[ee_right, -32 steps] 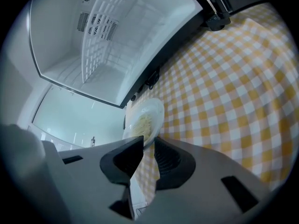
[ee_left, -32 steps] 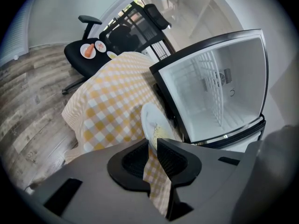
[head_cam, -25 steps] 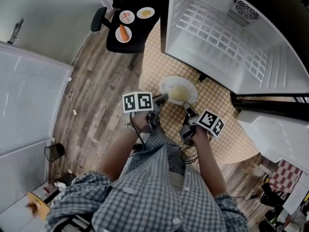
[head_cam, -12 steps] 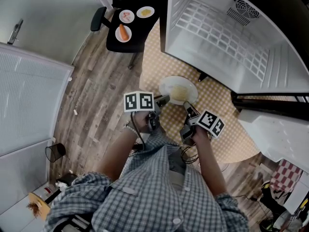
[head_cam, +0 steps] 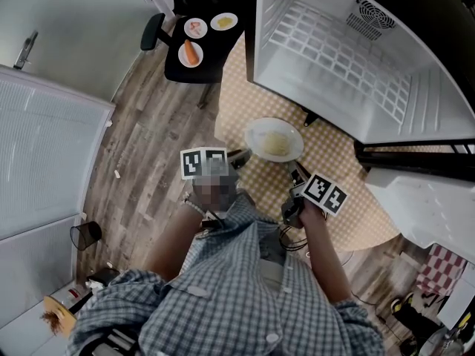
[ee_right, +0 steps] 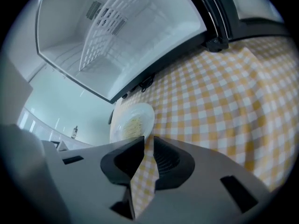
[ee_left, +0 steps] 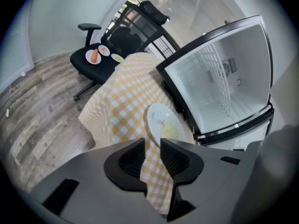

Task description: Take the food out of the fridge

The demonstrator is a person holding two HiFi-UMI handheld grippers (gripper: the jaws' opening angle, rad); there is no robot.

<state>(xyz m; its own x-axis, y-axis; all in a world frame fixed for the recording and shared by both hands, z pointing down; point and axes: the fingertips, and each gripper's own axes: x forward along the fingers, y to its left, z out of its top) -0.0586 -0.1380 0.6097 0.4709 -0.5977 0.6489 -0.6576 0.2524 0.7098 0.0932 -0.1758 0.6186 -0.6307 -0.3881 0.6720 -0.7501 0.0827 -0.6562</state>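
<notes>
A white plate of pale noodles (head_cam: 274, 139) rests on the yellow checked tablecloth (head_cam: 338, 199) in front of the open fridge (head_cam: 349, 58), whose shelves look bare. My left gripper (head_cam: 241, 155) sits just off the plate's left rim. Its jaws have just been opening, and in the left gripper view (ee_left: 152, 143) only cloth shows between them, with the plate (ee_left: 161, 122) just ahead. At the plate's near right rim my right gripper (head_cam: 295, 172) is also open. Its own view (ee_right: 148, 140) shows cloth in the gap and the plate (ee_right: 133, 122) just beyond the tips.
A black office chair (head_cam: 194, 64) at the back left carries three small plates, one with a carrot (head_cam: 191, 51). The fridge door (head_cam: 423, 206) swings out at the right. Wood floor (head_cam: 148, 162) lies left of the table, with a white cabinet (head_cam: 44, 162) further left.
The left gripper has let go of the plate's rim and drawn back to the left with its jaws wider. The right gripper has backed off slightly. The plate has stayed on the cloth.
</notes>
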